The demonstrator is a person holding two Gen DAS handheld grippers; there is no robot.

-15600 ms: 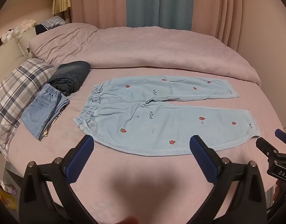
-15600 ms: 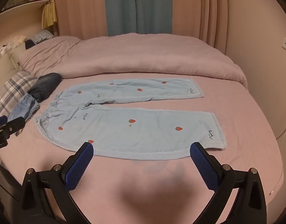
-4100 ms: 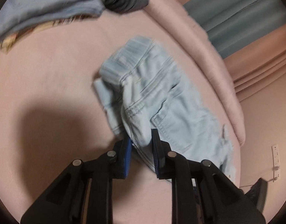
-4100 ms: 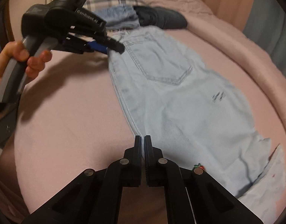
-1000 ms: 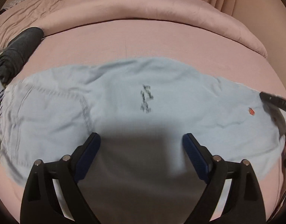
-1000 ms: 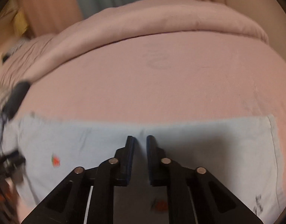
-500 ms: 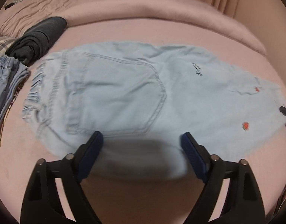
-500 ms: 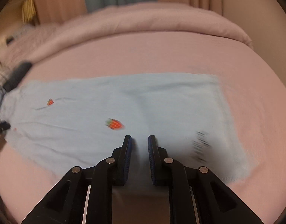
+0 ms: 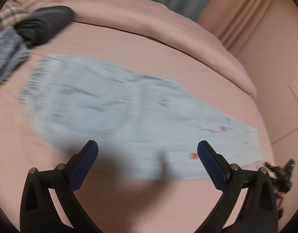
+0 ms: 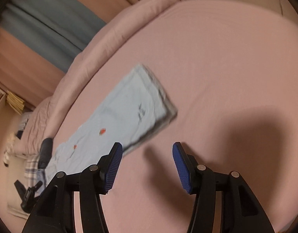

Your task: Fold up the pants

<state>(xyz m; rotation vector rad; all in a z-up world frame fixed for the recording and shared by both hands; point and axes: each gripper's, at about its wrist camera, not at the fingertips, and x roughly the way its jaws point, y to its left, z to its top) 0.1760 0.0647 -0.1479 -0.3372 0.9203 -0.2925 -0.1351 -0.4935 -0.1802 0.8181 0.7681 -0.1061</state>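
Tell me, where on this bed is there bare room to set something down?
Bare sheet lies between the pants and the rolled duvet, and past the pants' cuffs. It is crowded near the dark bundle and folded jeans.

The dark script embroidered on the pants [image 9: 164, 100] is too blurred to read; nothing else bears writing.

Each hand-held gripper [image 9: 147, 146] has black arms (silver screws) and ribbed blue pads [image 10: 114, 166].
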